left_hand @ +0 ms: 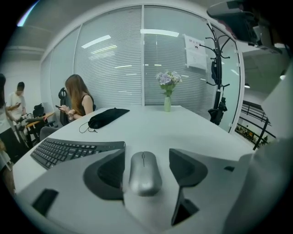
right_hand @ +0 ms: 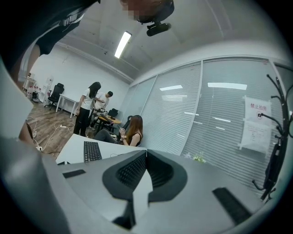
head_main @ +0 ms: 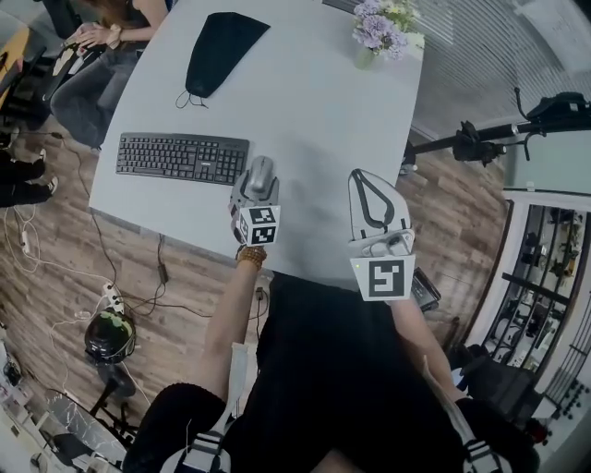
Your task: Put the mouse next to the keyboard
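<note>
The right gripper [right_hand: 145, 155] hangs over the near edge of the white table [head_main: 314, 120], well to the right of the keyboard [head_main: 182, 157]. Its jaws are pressed together at the tips with nothing between them. The left gripper [head_main: 260, 183] sits low on the table at the keyboard's right end, jaws spread to either side of the silver mouse [left_hand: 144, 173]. The mouse lies flat on the tabletop just beside the keyboard's right end, a little nearer the person than the keyboard's front row. The left pad is close against the mouse's side, while a clear gap shows at the right pad, so the mouse is not clamped. Beyond the keyboard, toward the far side of the table, lies a black pouch [head_main: 220, 48] with a cord. Farther still and off to the keyboard's right stands a vase of pale flowers [head_main: 379, 28]. A seated person [left_hand: 78, 98] is past the keyboard's far left corner
</note>
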Available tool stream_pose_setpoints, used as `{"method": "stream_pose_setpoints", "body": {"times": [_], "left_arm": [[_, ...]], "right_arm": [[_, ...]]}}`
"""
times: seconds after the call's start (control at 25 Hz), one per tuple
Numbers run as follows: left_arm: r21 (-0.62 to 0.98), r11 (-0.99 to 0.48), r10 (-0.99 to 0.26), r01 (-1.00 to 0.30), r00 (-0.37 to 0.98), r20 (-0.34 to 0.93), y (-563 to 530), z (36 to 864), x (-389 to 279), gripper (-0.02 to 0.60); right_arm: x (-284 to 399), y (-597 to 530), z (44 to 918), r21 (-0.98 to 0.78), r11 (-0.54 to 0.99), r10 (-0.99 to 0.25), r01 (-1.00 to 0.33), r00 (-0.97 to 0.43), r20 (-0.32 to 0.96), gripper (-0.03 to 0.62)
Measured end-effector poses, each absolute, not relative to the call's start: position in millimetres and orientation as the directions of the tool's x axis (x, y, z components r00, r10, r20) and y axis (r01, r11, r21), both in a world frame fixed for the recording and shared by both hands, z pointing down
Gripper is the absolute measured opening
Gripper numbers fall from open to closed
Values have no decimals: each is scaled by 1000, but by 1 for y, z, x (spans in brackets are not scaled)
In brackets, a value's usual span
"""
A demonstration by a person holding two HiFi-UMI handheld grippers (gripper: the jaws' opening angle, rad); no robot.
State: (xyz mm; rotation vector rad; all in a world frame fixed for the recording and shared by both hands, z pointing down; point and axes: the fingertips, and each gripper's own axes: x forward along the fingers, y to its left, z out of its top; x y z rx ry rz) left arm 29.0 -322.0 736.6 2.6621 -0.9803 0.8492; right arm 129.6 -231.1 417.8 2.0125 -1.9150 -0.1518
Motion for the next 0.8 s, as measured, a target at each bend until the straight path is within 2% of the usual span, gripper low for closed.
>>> {"method": "stream_pose_setpoints", "body": {"times": [0.4,0.64,0.8], "left_arm": [[-70,-701,-656,-709,605,451,-308,652,5,308],[-100,-637,-735,-764,564,376,-293,605,-9,307],[-108,-600,-770,-793,535,347,-279,579,-17,307]], "right_arm": [[114,-226,386,319,38,-998,-947,-17,68,-2],[118,-218,381,335,82,-996,-939,-66,62,-2],[115,-216,370,333,104,-994,-937,-106,14,-2]]}}
